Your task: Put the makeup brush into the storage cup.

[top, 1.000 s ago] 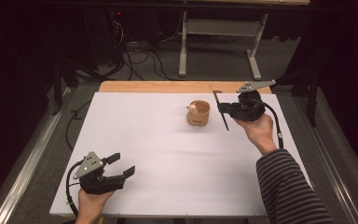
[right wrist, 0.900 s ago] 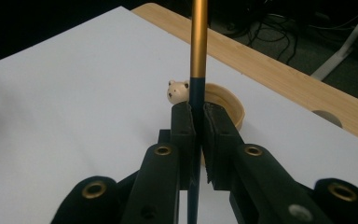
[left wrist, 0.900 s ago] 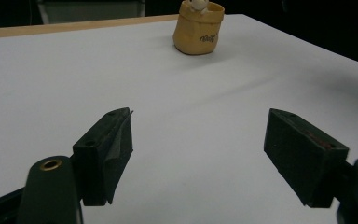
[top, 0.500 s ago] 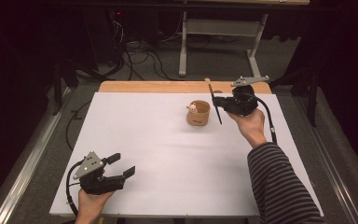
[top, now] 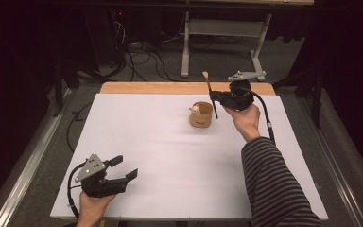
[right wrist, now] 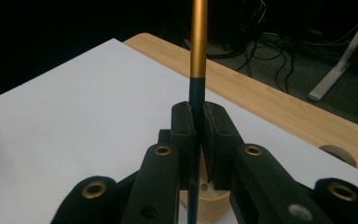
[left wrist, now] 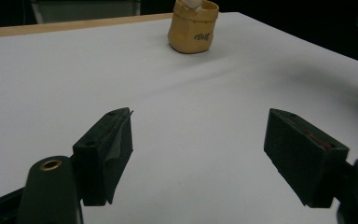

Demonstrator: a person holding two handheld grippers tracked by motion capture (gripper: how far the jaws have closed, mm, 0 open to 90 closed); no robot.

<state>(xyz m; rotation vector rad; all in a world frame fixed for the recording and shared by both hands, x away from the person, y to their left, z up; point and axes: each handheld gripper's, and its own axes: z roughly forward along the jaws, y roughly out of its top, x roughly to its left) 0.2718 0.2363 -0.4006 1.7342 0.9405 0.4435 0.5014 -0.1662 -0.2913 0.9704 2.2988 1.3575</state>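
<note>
Cup point(top: 201, 115) on worktop point(top: 170, 156), upper centre of frame. Brush point(top: 211, 94) just right of cup, above it. Left gripper point(top: 123, 172) lower left, well apart.

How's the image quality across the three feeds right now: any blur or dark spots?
High view: white table cover evenly lit, surroundings dark. Left gripper view: tan holder cup fairly sharp, left gripper jaws soft. Right gripper view: thin black-and-gold brush clamped in the right gripper is sharp, floor cables blurred.

A slim stick point(top: 211, 92), black below and gold-tan above, stands nearly upright, pinched between the right gripper's point(top: 216, 96) closed jaws; a small tan cup point(top: 201, 114) sits just below and beside that gripper, holding something pale.
</note>
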